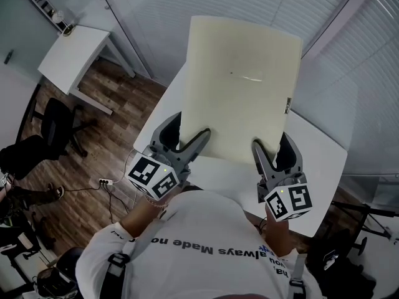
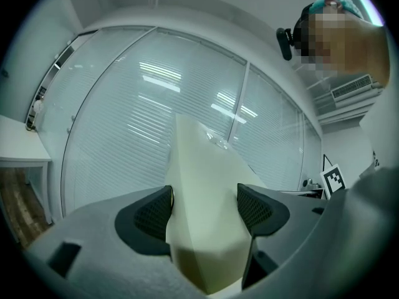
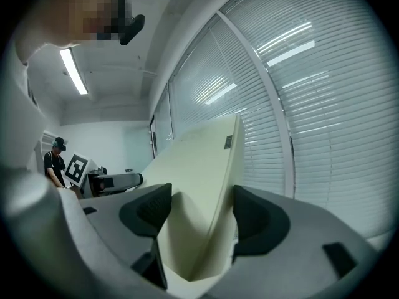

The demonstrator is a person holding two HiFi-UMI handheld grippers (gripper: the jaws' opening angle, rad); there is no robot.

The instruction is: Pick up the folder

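Observation:
A cream folder (image 1: 243, 86) is held up above the white table (image 1: 324, 161), tilted away from me. My left gripper (image 1: 187, 134) is shut on its near left corner and my right gripper (image 1: 274, 148) on its near right corner. In the left gripper view the folder (image 2: 209, 185) fills the gap of the left gripper (image 2: 206, 208), both dark pads against it. In the right gripper view the folder (image 3: 199, 167) runs up between the jaws of the right gripper (image 3: 199, 215), with a small dark tab near its far edge.
A small white desk (image 1: 75, 55) and a black chair (image 1: 56, 123) stand on the wooden floor at the left. Glass walls with blinds (image 1: 187, 5) close the far side. Another person (image 3: 56, 157) stands far off in the right gripper view.

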